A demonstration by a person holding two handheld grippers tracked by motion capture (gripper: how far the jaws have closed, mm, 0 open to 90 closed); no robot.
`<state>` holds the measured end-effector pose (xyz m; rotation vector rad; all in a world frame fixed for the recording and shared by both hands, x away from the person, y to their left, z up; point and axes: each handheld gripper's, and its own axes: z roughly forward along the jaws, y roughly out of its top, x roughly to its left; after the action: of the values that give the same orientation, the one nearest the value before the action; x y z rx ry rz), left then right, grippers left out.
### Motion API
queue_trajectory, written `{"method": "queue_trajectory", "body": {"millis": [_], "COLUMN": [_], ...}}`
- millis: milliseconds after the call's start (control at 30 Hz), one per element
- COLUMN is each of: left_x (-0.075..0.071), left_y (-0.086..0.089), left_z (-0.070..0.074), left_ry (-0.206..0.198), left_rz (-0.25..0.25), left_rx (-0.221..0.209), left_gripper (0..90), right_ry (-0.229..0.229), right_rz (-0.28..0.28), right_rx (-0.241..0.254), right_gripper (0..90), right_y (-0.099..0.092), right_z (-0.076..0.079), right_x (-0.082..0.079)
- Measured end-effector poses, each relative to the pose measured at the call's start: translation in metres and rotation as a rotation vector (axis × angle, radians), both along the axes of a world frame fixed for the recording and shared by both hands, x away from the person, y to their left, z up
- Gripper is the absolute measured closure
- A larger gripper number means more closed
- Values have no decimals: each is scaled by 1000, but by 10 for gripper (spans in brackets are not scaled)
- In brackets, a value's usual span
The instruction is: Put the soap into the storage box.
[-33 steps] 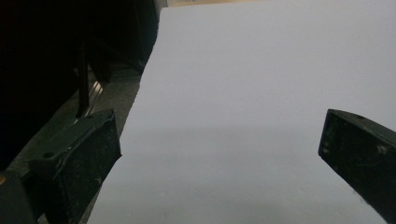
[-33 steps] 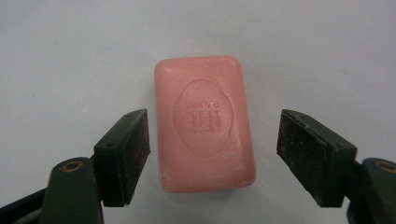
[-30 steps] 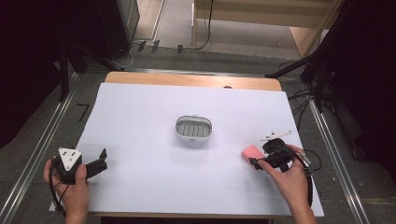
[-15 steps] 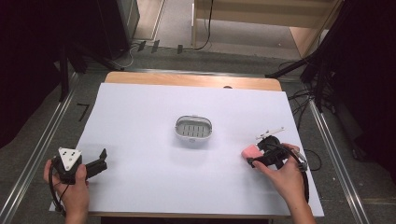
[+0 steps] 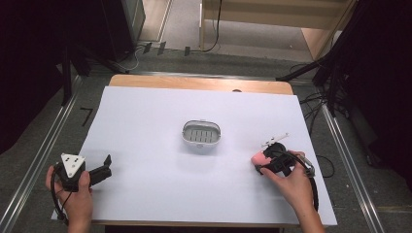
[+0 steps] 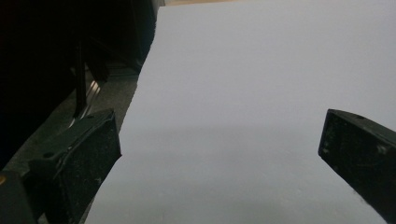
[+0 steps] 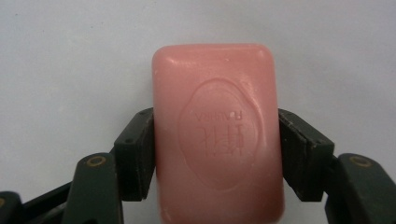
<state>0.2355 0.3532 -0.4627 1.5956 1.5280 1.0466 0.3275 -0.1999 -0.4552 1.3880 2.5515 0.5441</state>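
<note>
Soap [image 7: 218, 130] newly between jaws (pinched)

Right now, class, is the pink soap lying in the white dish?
No: the pink soap sits between the right gripper jaws, apart from the white dish.

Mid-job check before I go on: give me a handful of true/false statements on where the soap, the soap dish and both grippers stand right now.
1. The right gripper has its jaws closed on the long sides of the pink soap bar. True.
2. The soap bar lies inside the soap dish. False: the dish at the table's middle holds nothing; the soap is off to its right, in the right gripper.
3. The left gripper holds a sponge. False: its jaws stand wide apart with only the white table cover between them.
4. The left gripper sits near the table's front left corner. True.
5. The soap's embossed face is turned toward the right gripper view's camera. True.
</note>
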Motion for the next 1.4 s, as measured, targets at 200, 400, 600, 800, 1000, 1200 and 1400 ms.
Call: {"method": "queue_trajectory", "body": {"millis": [200, 400, 600, 800, 1000, 1200, 1400], "left_x": [0, 0, 1, 1, 1, 1, 2], "left_y": [0, 0, 1, 2, 2, 2, 3], "left_z": [0, 0, 0, 0, 0, 0, 0], "left_ry": [2, 4, 6, 6, 9, 16, 18], "left_rz": [-2, -8, -10, -11, -11, -12, -14], "left_rx": [-1, 0, -7, -12, -16, -17, -23], "left_gripper": [0, 0, 0, 0, 0, 0, 0], "right_ry": [-28, -54, -52, -64, -88, -103, -121], "right_rz": [27, 54, 115, 179, 236, 299, 337], "right_rx": [-19, -17, 11, -8, 4, 25, 28], "right_gripper": [386, 388, 387, 388, 387, 388, 387], "right_y": [-1, -1, 0, 9, 20, 28, 35], "right_z": [1, 4, 11, 20, 27, 36, 42], "right_x": [-1, 0, 6, 11, 16, 24, 31]}}
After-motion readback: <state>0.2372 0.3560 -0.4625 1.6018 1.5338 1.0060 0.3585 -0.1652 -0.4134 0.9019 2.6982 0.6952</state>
